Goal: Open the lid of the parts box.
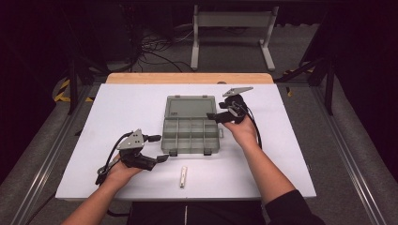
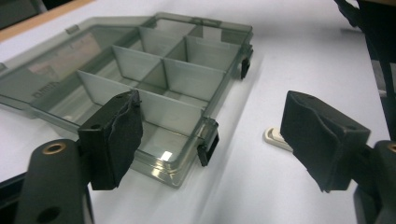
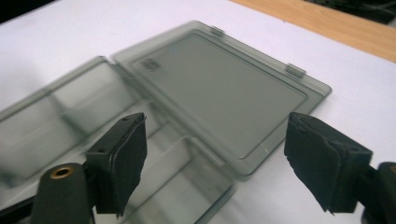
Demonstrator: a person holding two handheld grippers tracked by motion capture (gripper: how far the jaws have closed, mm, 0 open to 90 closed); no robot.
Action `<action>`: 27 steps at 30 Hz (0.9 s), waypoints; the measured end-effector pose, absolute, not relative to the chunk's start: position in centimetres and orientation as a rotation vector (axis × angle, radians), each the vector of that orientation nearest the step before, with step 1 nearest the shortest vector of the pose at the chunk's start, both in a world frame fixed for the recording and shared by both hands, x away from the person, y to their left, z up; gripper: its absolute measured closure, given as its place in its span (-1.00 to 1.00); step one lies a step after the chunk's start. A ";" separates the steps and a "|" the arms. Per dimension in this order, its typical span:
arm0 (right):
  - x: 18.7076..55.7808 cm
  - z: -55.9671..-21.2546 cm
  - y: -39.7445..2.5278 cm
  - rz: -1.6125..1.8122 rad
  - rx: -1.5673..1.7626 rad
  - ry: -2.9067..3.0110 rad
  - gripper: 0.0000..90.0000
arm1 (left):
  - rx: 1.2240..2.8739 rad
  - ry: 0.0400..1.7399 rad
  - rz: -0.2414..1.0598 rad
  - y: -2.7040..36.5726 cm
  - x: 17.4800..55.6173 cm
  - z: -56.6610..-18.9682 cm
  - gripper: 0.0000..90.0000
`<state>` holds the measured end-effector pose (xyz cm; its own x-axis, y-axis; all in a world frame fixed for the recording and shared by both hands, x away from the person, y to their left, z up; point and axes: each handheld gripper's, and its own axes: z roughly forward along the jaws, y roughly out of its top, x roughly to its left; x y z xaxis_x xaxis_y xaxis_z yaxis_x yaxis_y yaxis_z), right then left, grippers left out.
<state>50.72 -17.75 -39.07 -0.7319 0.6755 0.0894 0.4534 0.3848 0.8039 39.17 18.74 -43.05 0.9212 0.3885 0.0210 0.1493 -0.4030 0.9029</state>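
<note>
On my white tabletop [image 1: 117, 117] the box [image 1: 190, 136] lies mid-table, lid [image 1: 190, 107] flat open behind it. My left gripper [image 1: 157, 147] gapes empty at its left; my right gripper [image 1: 213, 117] gapes empty over its right edge. A small stick [image 1: 183, 176] lies in front.

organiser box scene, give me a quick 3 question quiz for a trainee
1. True or false: the lid of the organiser box lies open, flat on the table.
2. Which gripper is nearer the small white piece: A, the left gripper, or B, the right gripper?
3. Fill in: both grippers' jaws are ____ and hold nothing.

Key: 1 true; 2 A; 3 open
</note>
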 end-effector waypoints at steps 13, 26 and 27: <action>44.2 -36.5 -17.8 1.361 0.808 2.360 -0.53 | 1.891 0.445 0.331 21.2 38.6 -41.1 -0.71; 41.1 -34.5 -16.1 1.400 0.638 2.441 -0.44 | 1.845 0.451 0.354 21.9 38.0 -40.4 -0.83; 40.9 -34.4 -16.1 1.399 0.623 2.450 -0.32 | 1.841 0.446 0.358 22.0 38.0 -40.4 -0.83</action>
